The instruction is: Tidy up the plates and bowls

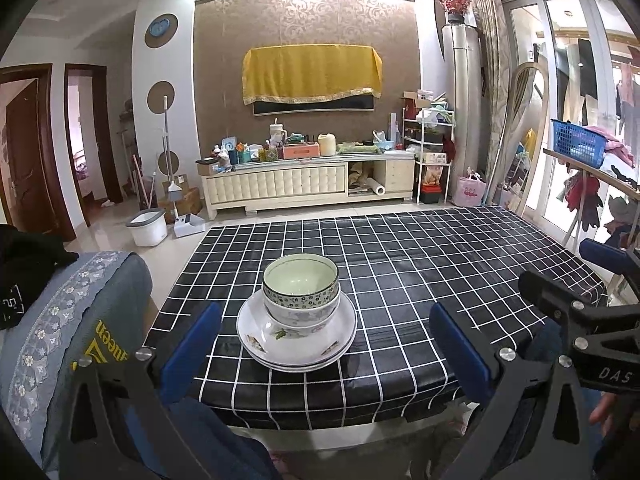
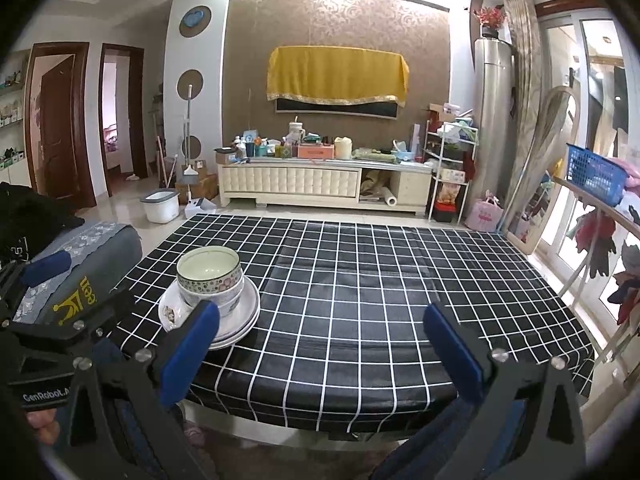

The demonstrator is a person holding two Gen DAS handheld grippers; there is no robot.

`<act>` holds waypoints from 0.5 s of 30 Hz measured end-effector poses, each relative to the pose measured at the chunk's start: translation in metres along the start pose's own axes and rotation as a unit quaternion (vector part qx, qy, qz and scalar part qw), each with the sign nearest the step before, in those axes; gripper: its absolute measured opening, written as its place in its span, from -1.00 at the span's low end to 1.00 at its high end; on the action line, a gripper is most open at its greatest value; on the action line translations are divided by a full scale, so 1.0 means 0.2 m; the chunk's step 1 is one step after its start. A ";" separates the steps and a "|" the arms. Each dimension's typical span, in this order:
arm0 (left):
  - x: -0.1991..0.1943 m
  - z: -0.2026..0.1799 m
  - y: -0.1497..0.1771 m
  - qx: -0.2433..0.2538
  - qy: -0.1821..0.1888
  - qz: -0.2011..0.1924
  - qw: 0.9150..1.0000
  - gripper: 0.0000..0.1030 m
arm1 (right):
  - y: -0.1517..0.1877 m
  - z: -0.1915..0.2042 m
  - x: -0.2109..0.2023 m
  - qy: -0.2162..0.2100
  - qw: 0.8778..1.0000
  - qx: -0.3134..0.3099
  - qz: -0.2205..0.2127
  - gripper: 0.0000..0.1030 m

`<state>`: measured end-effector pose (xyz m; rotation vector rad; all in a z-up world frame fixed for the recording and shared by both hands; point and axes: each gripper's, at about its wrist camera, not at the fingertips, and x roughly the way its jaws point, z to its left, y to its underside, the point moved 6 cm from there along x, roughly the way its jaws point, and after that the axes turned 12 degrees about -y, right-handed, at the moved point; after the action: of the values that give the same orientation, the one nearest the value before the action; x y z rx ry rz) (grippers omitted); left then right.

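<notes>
On the table (image 1: 400, 264), covered with a black cloth crossed by white lines, the crockery stands in one pile near the front edge: two bowls (image 1: 301, 288) nested one inside the other, sitting on stacked white plates (image 1: 296, 334) with small printed patterns on the rim. In the left wrist view the pile lies at about 12 o'clock from the left gripper (image 1: 326, 354), straight ahead between its blue fingers (image 1: 190, 350), which stand wide apart and touch nothing. In the right wrist view the same bowls (image 2: 210, 276) and plates (image 2: 240, 312) sit at about 10 o'clock from the right gripper (image 2: 322, 354), partly behind its left blue finger (image 2: 190, 354); its jaws are also wide apart and hold nothing, hanging over the near edge of the table (image 2: 360, 280). A grey sofa arm (image 1: 80, 320) stands at 9 o'clock, just beside the table. Across the room at 12 o'clock, a cluttered low cabinet (image 1: 308, 184) stands against the wall below a yellow cloth (image 1: 312, 72).
</notes>
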<state>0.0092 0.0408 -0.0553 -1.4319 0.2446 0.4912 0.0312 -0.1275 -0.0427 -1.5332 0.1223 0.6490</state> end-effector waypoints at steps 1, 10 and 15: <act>0.00 0.00 0.00 0.000 0.001 0.001 1.000 1.00 | 0.00 0.00 0.00 -0.002 1.000 0.001 0.000 1.00; 0.01 0.01 0.00 -0.002 0.001 0.007 1.000 1.00 | 0.01 -0.01 -0.01 -0.005 1.000 0.004 0.002 1.00; -0.01 0.01 -0.01 0.002 0.001 0.000 1.000 1.00 | 0.01 -0.01 -0.02 -0.005 1.000 0.003 0.000 1.00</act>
<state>0.0086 0.0415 -0.0531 -1.4293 0.2473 0.4900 0.0283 -0.1315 -0.0441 -1.5234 0.1169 0.6547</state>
